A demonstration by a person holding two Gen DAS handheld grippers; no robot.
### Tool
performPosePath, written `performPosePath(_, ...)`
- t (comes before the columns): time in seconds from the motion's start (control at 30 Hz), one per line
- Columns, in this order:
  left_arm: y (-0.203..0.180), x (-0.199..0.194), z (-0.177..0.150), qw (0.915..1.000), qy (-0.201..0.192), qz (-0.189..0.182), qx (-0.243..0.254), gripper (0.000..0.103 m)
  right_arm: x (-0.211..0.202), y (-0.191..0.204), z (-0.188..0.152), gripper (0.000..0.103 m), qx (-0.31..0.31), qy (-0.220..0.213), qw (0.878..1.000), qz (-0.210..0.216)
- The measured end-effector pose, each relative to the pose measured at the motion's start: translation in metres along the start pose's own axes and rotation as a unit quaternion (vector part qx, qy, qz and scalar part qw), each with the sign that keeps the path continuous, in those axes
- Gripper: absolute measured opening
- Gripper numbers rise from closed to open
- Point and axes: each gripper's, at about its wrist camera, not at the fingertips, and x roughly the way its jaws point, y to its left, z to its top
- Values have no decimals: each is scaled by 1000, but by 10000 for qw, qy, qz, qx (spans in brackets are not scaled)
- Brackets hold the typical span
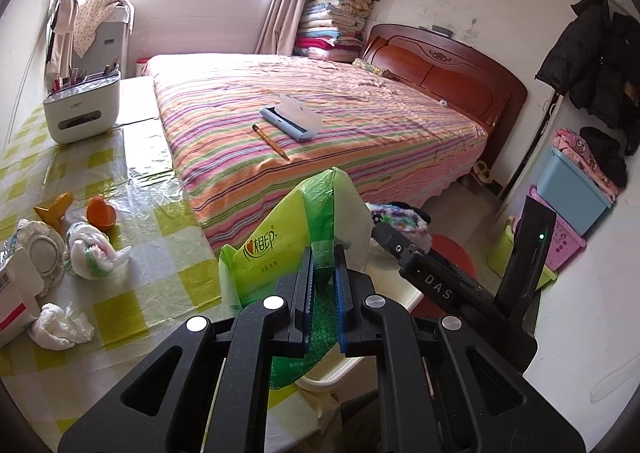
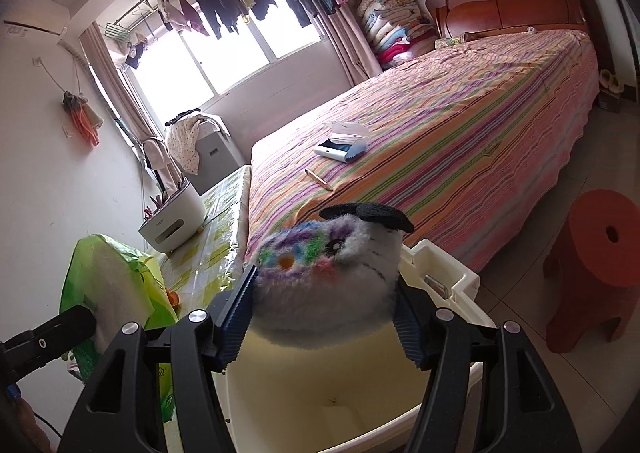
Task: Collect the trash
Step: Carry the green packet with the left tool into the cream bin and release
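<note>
Bedroom; left tongs [image 1: 323, 277] clamped on green packet [image 1: 280, 237], right tongs [image 2: 324, 313] half-wide, gripping plush toy [image 2: 324, 273].

Pencil [image 1: 271, 141] and case [image 1: 291, 121] lie on striped bed [image 1: 380, 125].
</note>
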Motion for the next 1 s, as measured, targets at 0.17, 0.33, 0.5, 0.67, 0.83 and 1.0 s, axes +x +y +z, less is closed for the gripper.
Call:
performPosePath(0.17,-8,17,5,9999,38,-78,-56,8,3,-19,0,76,268,185,9995,51)
performPosePath(0.33,-11,32,7,9998,137,-57,-127,9,-6,-30,3,81,563,-25,9984,96)
performPosePath(0.5,-12,48,4,9995,226,105,-189,42,-13,-43,5,82,911,-169,9956,153)
performPosePath(0.67,-15,42,3,9990,-64,431,-31,84,-15,-51,8,82,1110,-207,9934,209)
performPosePath(0.83,-3,31,5,9955,14,879,348,86,-12,-43,8,82,1058,-169,9939,279)
performPosePath(1.0,32,7,8,9842,22,1598,767,87,-4,-26,7,82,902,-81,9952,358)
